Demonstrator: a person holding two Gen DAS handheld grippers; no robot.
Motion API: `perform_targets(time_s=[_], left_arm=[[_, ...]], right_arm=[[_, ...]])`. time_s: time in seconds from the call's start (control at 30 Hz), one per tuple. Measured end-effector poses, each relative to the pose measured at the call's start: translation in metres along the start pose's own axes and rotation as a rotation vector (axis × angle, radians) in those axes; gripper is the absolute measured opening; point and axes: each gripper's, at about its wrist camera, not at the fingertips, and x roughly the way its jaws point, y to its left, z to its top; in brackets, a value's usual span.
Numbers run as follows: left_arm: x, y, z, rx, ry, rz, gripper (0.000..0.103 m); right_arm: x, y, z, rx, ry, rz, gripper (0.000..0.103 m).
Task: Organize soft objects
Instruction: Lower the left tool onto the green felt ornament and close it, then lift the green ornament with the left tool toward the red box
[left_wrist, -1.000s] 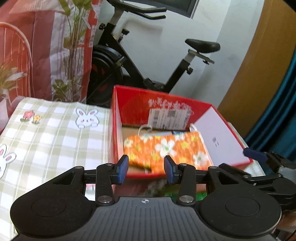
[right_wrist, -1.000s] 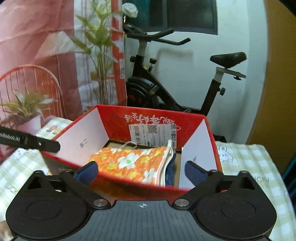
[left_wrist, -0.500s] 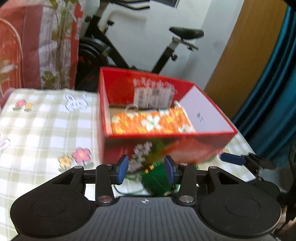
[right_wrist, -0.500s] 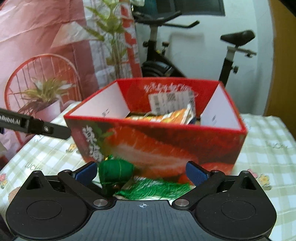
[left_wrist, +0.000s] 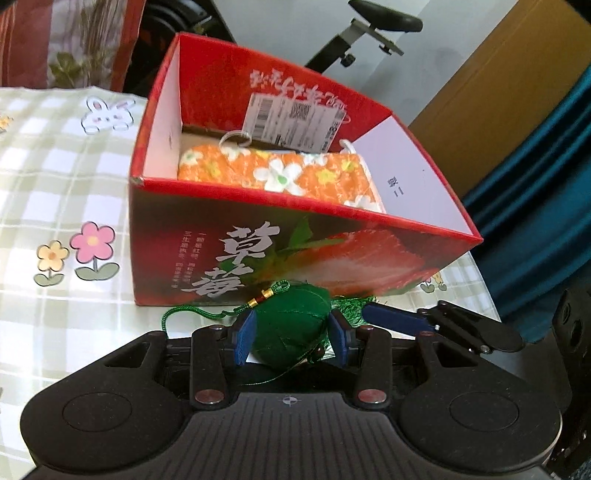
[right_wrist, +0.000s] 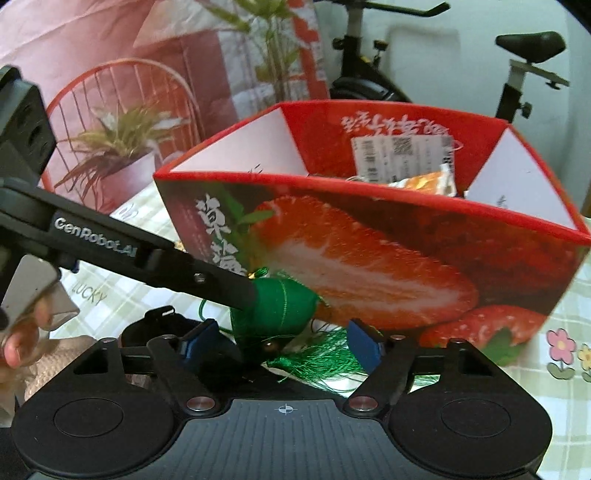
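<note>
Green stuffed pouch (left_wrist: 291, 325): soft, rounded, with a green cord loop, a gold and red bead and a green tassel (right_wrist: 325, 363). Location: on the checked tablecloth (left_wrist: 55, 184), just in front of the red strawberry box (left_wrist: 332, 258), close to or touching its front wall.

Left gripper (left_wrist: 291, 341): blue pads on either side of the pouch, jaws partly spread and set close against its flanks; whether the pads press the fabric cannot be told. In the right wrist view one of its fingers (right_wrist: 225, 286) meets the pouch's upper left side.

Right gripper (right_wrist: 279, 345): jaws closing, not yet pinching; pouch and tassel lie between them, with clear space at each pad.

Orange floral cloth item (left_wrist: 280, 177): folded, lying inside the box, against its near and right walls. White label with barcodes (left_wrist: 295, 122) on the far inner wall.

Tablecloth: green-and-white check, printed with rabbits and flowers.

Hand (right_wrist: 22, 332): partly visible at the left edge of the right wrist view.

Background: exercise bike (right_wrist: 517, 74), potted plant (right_wrist: 114, 155), red wire chair.
</note>
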Motion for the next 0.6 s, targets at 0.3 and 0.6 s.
perform_targets(time_s=[0.3, 0.6], left_arm=[[0.015, 0.005, 0.005, -0.030, 0.030, -0.057, 0.044], [0.008, -0.003, 0.007, -0.016, 0.007, -0.079, 0.043]], right_arm=[[0.021, -0.002, 0.005, -0.009, 0.049, 0.030, 0.055], [0.012, -0.002, 0.009, 0.013, 0.028, 0.039, 0.047]])
